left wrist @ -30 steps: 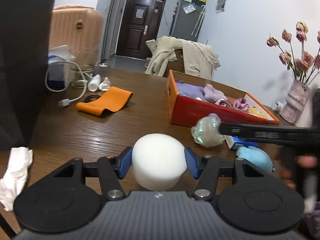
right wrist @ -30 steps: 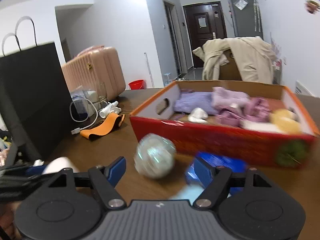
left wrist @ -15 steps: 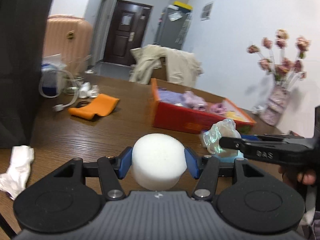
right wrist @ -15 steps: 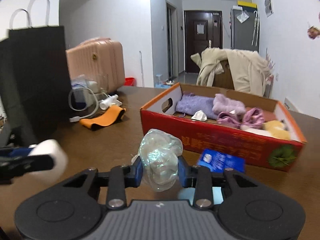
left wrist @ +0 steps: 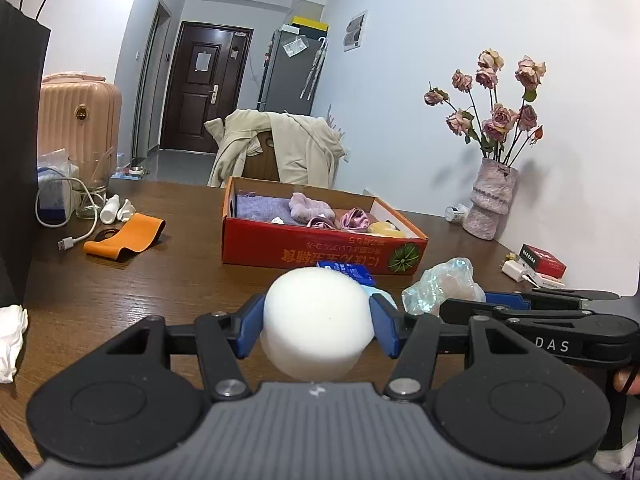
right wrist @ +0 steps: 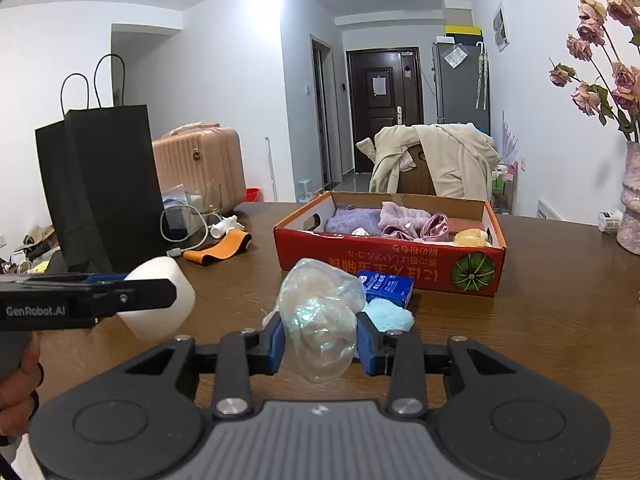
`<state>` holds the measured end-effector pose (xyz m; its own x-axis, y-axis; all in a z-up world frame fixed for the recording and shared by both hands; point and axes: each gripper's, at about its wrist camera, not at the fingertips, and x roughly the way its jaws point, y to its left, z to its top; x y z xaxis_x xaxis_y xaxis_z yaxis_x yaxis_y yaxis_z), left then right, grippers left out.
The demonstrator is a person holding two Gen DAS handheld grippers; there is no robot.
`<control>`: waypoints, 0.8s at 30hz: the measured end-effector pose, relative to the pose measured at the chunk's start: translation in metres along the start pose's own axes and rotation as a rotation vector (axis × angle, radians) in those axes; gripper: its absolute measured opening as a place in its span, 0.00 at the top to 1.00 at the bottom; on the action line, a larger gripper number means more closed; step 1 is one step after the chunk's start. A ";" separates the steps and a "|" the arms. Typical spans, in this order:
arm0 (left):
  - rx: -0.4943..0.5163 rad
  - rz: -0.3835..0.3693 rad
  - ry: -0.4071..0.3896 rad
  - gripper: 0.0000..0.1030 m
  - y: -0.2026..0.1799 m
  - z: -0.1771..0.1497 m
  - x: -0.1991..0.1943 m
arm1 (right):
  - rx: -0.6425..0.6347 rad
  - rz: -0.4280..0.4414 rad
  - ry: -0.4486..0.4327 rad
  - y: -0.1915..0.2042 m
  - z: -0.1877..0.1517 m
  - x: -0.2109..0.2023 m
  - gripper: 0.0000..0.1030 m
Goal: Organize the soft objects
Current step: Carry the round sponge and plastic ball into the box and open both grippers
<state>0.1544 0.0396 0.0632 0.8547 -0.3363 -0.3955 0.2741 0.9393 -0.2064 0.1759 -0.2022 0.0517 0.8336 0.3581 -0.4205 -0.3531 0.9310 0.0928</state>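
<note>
White foam cylinder (left wrist: 318, 320) sits pinched in our left gripper (left wrist: 318, 326); our right gripper (right wrist: 318, 336) pinches a crinkled iridescent plastic wad (right wrist: 320, 316). Both hover above the wooden table (right wrist: 540, 320). Straight ahead lies the red cardboard box (right wrist: 390, 264), its long side facing us, nearer our right.

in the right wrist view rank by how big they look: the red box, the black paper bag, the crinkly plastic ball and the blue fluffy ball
1. red box and black paper bag, too alike to rank
2. crinkly plastic ball, nearest the camera, so flattered
3. blue fluffy ball
</note>
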 end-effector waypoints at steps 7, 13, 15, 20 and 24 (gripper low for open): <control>0.049 -0.075 -0.004 0.44 0.016 0.052 0.053 | -0.074 -0.005 -0.022 -0.009 0.034 0.032 0.66; 0.095 -0.065 0.065 0.43 0.043 0.139 0.172 | -0.156 -0.005 0.066 -0.033 0.116 0.141 0.66; 0.049 -0.033 0.149 0.44 0.056 0.157 0.224 | -0.162 0.004 0.155 -0.042 0.136 0.196 0.66; 0.029 0.047 0.269 0.44 0.083 0.166 0.322 | -0.268 -0.083 0.271 -0.043 0.151 0.299 0.66; 0.046 0.067 0.324 0.37 0.098 0.151 0.359 | -0.331 -0.126 0.354 -0.046 0.145 0.359 0.66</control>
<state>0.5551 0.0211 0.0362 0.6890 -0.2709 -0.6722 0.2483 0.9596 -0.1323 0.5527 -0.1060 0.0270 0.7033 0.1446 -0.6961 -0.4227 0.8723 -0.2458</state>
